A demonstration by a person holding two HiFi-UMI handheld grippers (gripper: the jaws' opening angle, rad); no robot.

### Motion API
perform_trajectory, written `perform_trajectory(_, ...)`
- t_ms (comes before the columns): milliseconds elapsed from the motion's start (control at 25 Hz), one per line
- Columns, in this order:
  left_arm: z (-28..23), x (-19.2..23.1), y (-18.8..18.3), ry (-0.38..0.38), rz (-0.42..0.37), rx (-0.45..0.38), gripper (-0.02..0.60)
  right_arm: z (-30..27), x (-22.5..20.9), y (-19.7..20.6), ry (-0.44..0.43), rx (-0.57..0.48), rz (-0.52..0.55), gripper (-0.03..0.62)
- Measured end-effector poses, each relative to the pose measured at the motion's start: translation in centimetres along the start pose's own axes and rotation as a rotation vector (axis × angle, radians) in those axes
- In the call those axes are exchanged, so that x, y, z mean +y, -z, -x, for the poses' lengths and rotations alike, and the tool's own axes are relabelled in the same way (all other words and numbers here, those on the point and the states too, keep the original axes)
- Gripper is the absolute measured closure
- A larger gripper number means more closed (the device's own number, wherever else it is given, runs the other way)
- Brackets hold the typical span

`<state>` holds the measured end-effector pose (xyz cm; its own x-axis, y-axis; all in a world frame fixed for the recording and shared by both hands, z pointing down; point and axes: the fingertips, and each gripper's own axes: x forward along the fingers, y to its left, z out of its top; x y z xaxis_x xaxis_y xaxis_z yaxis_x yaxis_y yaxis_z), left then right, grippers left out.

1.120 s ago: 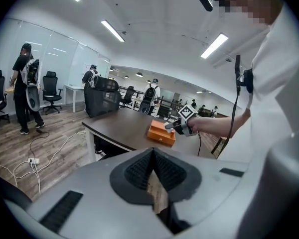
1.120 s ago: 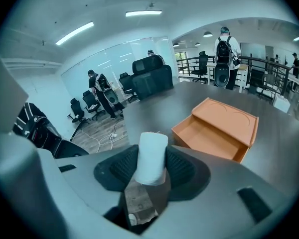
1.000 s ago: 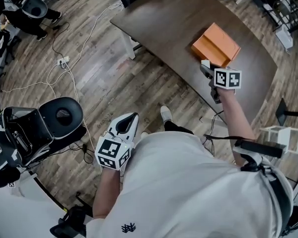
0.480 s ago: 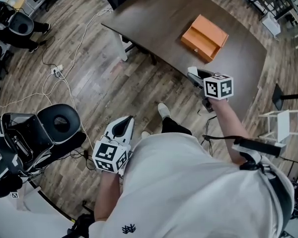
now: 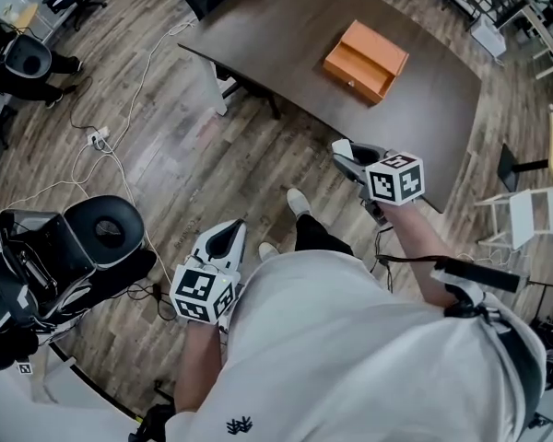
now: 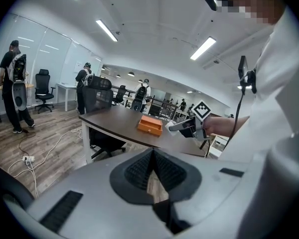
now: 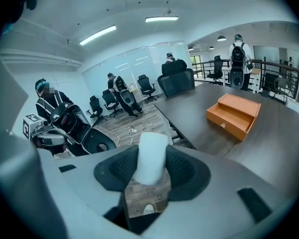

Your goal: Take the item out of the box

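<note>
Hold right gripper [image 5: 346, 155] firmly clamped on white smooth cylinder [image 7: 150, 158], lower centre, outside orange drawer-style box [image 5: 364, 49] at upper centre; carry level. Left gripper [image 6: 153, 158] pinched together, empty.

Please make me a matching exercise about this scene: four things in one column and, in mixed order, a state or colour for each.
1. orange box
2. white item
3. left tool
4. table

a. dark brown
b. gripped in the right tool
c. shut, holding nothing
d. standing open

Pairs: 1-d, 2-b, 3-c, 4-a
</note>
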<state>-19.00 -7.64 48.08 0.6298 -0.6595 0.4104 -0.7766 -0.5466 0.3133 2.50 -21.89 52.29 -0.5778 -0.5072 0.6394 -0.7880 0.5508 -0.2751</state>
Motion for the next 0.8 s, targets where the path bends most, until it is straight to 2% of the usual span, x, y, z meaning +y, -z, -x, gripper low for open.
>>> perform_trajectory(400,1.1,-1.8,1.4,0.006,0.002,-0.014,0.572,1.9,4.5,4.2,-0.05,0.023,0.045,0.424)
perform_trajectory(800,1.7,-2.4,2.3,-0.004,0.009,-0.006,0.572,2.5,5.7,4.7,-0.07,0.019,0.065,0.424)
